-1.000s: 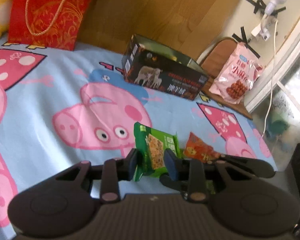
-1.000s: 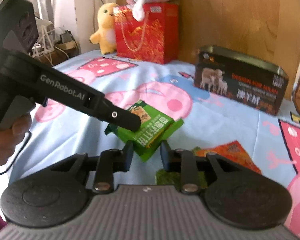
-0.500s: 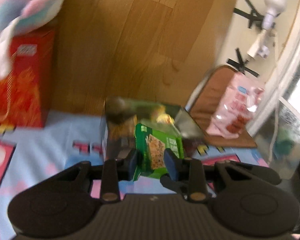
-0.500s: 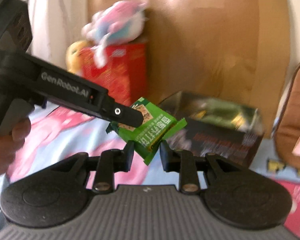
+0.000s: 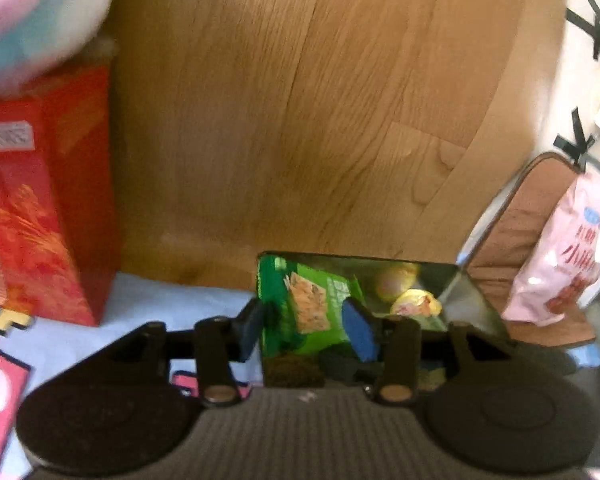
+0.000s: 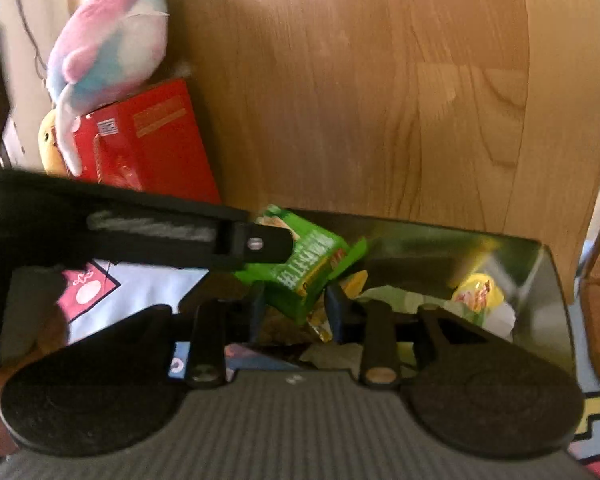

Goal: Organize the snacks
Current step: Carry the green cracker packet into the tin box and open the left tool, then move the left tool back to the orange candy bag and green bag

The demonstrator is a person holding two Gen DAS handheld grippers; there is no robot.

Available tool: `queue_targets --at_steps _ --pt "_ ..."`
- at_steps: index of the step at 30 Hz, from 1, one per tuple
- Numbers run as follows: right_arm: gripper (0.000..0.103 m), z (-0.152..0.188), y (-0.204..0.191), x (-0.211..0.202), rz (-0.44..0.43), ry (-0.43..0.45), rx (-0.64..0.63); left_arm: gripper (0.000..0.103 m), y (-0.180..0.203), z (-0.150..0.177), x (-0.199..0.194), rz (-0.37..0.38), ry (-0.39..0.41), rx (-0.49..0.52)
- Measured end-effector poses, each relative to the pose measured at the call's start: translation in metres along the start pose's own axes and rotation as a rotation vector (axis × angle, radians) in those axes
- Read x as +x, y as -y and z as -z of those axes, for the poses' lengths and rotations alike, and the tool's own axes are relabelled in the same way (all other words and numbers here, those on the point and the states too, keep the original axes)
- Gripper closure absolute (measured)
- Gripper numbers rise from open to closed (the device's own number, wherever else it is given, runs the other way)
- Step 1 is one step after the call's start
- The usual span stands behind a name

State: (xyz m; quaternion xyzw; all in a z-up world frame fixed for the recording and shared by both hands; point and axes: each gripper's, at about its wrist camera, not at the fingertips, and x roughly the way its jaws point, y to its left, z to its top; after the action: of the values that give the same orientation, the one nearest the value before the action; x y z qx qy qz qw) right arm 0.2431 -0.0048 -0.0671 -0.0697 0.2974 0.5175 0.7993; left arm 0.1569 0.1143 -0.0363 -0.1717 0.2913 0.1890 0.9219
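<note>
A green snack packet [image 5: 306, 306] sits between the blue pads of my left gripper [image 5: 306, 326], which is shut on it, at the left end of the open black tin box [image 5: 452, 280]. In the right wrist view the same packet [image 6: 300, 264] hangs over the box [image 6: 540, 280], held by the left gripper's finger [image 6: 256, 244]. My right gripper [image 6: 296, 312] is just below it; its jaws flank the packet's lower corner, and I cannot tell whether they grip it. Yellow wrapped snacks [image 6: 478, 294] lie inside the box.
A red gift bag [image 6: 148, 148] with a pastel plush toy [image 6: 112, 44] on it stands left of the box against a wooden headboard [image 5: 300, 120]. A pink snack bag [image 5: 560, 256] leans on a brown chair at the right. Peppa Pig bedsheet [image 6: 140, 292] lies below.
Both grippers rose from the bedsheet and moved forward to the tin box. The green packet went with them and now hangs over the box's left end.
</note>
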Motion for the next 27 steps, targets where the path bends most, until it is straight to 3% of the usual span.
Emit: queue_targets --at_steps 7,17,27 --pt "0.063 0.013 0.0 -0.047 0.002 0.05 0.019 0.057 0.027 0.023 -0.03 -0.058 0.03 0.109" --pt "0.061 0.075 -0.017 -0.134 0.025 0.119 0.098 0.056 0.056 0.079 -0.091 -0.066 0.053 0.13" --pt "0.052 0.127 -0.026 -0.185 0.111 0.141 0.183 0.055 0.063 0.139 -0.128 -0.104 0.031 0.136"
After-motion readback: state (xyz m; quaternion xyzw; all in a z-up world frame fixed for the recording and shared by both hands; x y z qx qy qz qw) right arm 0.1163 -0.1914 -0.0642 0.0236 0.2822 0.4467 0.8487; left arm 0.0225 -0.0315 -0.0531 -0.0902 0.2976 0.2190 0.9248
